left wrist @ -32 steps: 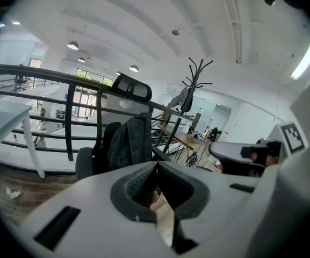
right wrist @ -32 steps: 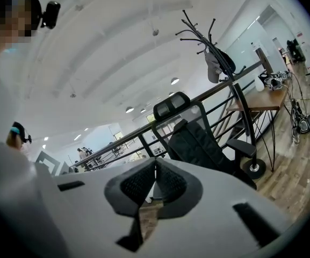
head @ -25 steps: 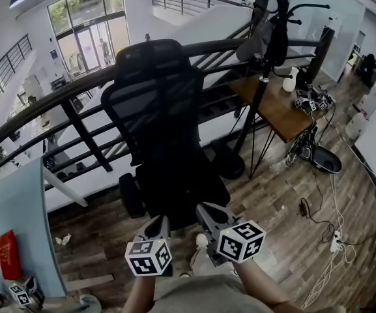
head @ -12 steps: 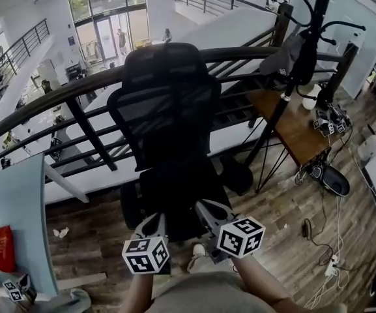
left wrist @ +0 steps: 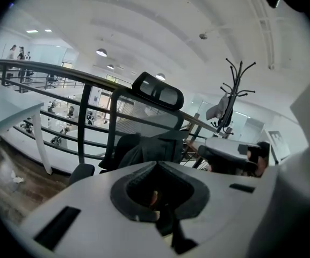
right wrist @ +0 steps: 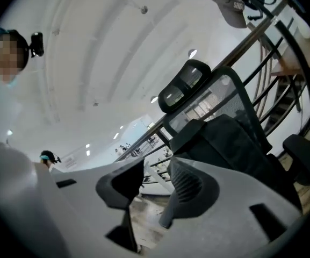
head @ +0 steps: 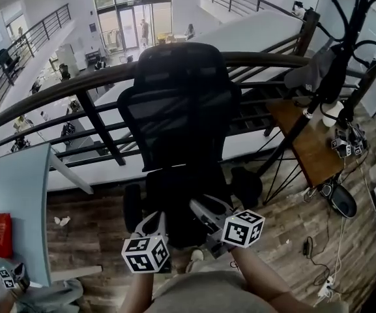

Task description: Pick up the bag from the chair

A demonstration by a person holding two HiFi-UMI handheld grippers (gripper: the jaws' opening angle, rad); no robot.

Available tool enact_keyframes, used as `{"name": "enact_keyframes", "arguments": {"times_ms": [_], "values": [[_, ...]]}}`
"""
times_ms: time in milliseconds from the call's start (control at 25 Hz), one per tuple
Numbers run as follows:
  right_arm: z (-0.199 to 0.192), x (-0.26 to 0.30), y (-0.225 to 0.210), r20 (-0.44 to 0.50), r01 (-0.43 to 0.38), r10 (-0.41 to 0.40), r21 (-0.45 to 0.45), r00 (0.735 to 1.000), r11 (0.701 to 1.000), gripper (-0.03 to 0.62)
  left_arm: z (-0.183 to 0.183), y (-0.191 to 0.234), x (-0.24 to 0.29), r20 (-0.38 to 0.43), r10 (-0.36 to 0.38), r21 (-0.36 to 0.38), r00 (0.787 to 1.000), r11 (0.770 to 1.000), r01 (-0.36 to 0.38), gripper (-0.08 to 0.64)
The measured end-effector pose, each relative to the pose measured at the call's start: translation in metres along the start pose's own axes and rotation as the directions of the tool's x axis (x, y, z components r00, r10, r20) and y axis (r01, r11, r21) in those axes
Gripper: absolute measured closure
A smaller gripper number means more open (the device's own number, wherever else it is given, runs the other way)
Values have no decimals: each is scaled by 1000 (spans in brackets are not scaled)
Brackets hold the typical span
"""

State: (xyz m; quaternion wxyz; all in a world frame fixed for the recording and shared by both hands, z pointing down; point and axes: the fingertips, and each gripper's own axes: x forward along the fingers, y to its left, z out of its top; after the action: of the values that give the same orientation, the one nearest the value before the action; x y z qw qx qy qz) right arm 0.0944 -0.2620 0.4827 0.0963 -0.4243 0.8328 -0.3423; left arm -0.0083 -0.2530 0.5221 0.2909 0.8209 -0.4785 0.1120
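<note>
Left gripper (left wrist: 156,165) shut, jaw tips pressed together, nothing held. Right gripper (right wrist: 155,171) open, a clear gap between its jaws, also empty. Both low and side by side, just short of the seat's front edge. Straight ahead of both, dark bag (left wrist: 146,147) slumped on the seat of the black office chair (head: 178,103), untouched. Beyond the chair, dark railing (head: 101,128). Farther off, ahead and right of the right gripper, coat stand (head: 324,83) and wooden table (head: 305,142).
</note>
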Motion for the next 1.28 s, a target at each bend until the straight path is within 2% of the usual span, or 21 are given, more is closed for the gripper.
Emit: {"name": "enact_keyframes", "arguments": {"times_ms": [80,240,480,640,1120,1280], "values": [[2,9,-3,-3,-61,61,8,998,998,417,3,2,5,5,11,-6,1000,1000,-11,555],[8,22,-17,13,-123,122,61,992,991,354,8,3,13,16,38,-15,999,999,-38,555],[21,37,-39,44,-178,173,148,984,973,342,12,2,16,32,86,-28,996,996,-85,555],[23,52,-49,39,-225,221,159,974,961,341,12,7,23,34,120,-30,992,992,-119,555],[48,72,-37,90,-407,397,150,913,901,359,12,1,34,16,163,-17,987,987,-162,555],[50,79,-35,102,-462,451,178,887,869,370,14,-1,34,14,167,-7,986,986,-167,555]]}}
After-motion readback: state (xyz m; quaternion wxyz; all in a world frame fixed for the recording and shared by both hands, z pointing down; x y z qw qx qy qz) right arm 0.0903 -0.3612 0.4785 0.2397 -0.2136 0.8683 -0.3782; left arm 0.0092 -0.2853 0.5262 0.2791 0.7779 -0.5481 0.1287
